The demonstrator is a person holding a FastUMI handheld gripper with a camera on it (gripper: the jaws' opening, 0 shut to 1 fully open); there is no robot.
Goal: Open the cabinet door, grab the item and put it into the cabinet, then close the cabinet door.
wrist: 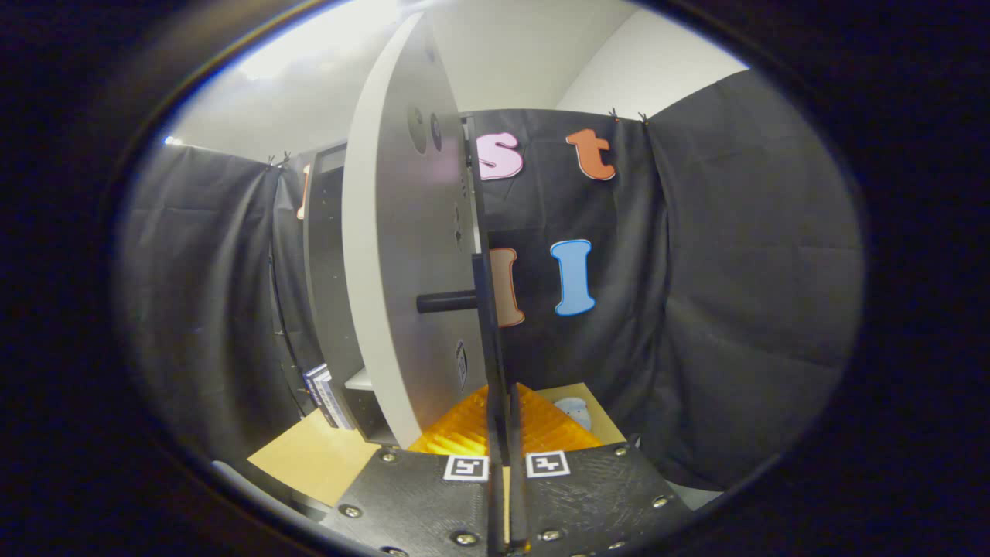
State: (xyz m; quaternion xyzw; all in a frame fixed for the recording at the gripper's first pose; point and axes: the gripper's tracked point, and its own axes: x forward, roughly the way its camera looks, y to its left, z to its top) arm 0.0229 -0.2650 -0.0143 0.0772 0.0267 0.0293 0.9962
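Gripper (506, 495) sits low w/ its fingers (418, 503) drawn close together on either side of the door (398, 255) edge. The thin dark edge runs up from betw. them, so they look pinched on the door, though actual pad contact is hidden; judged, not seen.

Door is swung well out from the cabinet (325, 271), near edge-on to the camera, pale inner face on the cabinet side. A short black knob (447, 302) sticks out of that face about mid-height, above the fingers. Cabinet stands behind the door, dark frame, opening partly visible w/ a pale shelf (360, 379) low inside. Some flat packs (325, 394) lean at the cabinet's foot.

Item: prob. the small pale-blue thing (574, 411) on the desk (309, 456), on the far side of the door from the cabinet, beyond an orange ribbed mat (464, 433). Too small to say what it is.

Step in hand: opening the door, looks nearly done since door stands wide.

Next calls for: let go of the door edge, back off w/o dragging it, swing round the door to the item, spread fingers, come down over it. Risk: door drifting back while gripper is away, narrowing the way in.
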